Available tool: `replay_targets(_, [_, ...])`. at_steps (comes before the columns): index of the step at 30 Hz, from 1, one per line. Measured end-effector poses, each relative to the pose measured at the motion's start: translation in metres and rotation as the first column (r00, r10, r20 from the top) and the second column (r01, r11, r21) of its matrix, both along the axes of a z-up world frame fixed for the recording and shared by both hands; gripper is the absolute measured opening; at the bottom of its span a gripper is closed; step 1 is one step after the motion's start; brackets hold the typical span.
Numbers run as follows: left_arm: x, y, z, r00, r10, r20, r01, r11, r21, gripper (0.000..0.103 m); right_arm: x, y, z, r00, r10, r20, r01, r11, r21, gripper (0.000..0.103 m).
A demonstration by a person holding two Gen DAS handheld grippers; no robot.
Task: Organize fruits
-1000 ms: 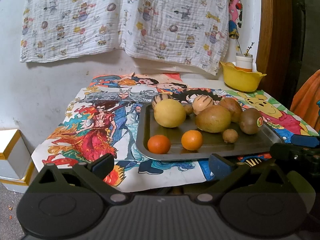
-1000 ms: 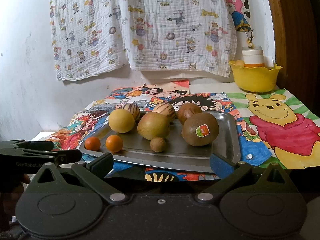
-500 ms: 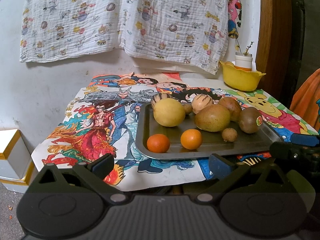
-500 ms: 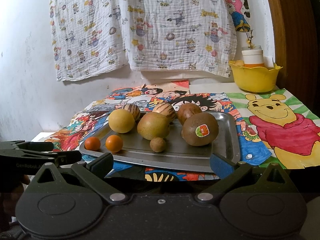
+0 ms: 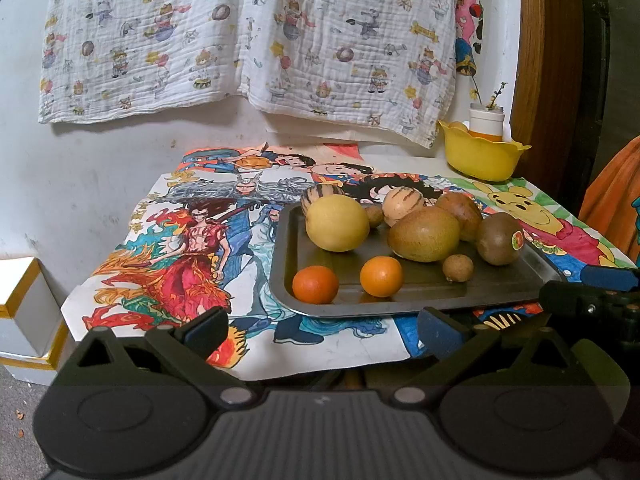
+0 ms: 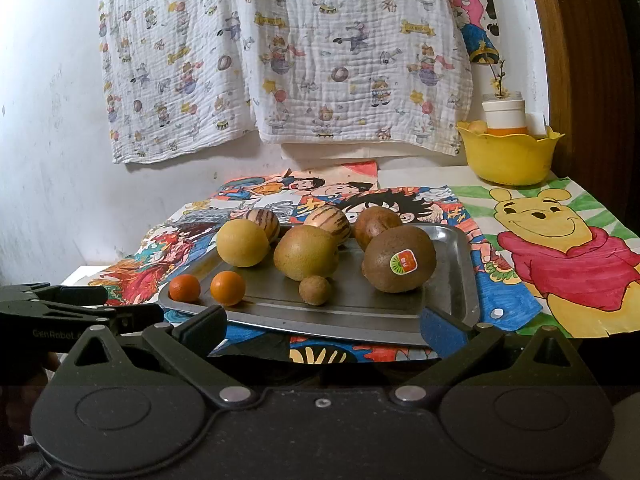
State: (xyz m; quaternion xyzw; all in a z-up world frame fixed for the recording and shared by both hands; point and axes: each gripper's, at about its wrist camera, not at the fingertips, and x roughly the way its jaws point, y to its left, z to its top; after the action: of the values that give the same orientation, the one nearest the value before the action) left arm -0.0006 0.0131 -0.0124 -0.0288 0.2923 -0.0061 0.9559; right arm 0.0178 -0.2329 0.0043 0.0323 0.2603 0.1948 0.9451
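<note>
A metal tray [image 5: 500, 292] [image 6: 452, 280] on a cartoon-printed table holds several fruits: two small oranges [image 5: 315, 284] [image 6: 227, 287], a yellow round fruit [image 5: 337, 222] [image 6: 242, 242], a green-brown pear [image 5: 424, 233] [image 6: 306, 252], a stickered kiwi [image 5: 499, 238] [image 6: 399, 258], a small brown fruit [image 5: 457, 267] [image 6: 315, 290] and striped fruits [image 6: 328, 218] behind. My left gripper [image 5: 322, 326] is open in front of the tray's left half, holding nothing. My right gripper [image 6: 322, 326] is open before the tray's front edge, also holding nothing.
A yellow bowl [image 5: 480, 156] [image 6: 510, 152] with a white jar stands at the back right by a wooden frame. A patterned cloth [image 6: 280, 52] hangs on the wall. A white box [image 5: 20, 300] sits low at the left. Cartoon drawings [image 6: 560, 248] cover the table.
The left view has shifted slightly, with the tray a touch lower and nearer. The right gripper's view is unchanged.
</note>
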Motion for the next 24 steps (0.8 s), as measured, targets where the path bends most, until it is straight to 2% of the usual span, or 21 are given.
replay_targets(24, [-0.0014,-0.0004,-0.0026,1.0,-0.002,-0.007,0.002,1.0,-0.003,0.103,-0.0003,0.001,0.0002,1.0,-0.002,-0.002,0.002,1.0,0.0,0.102])
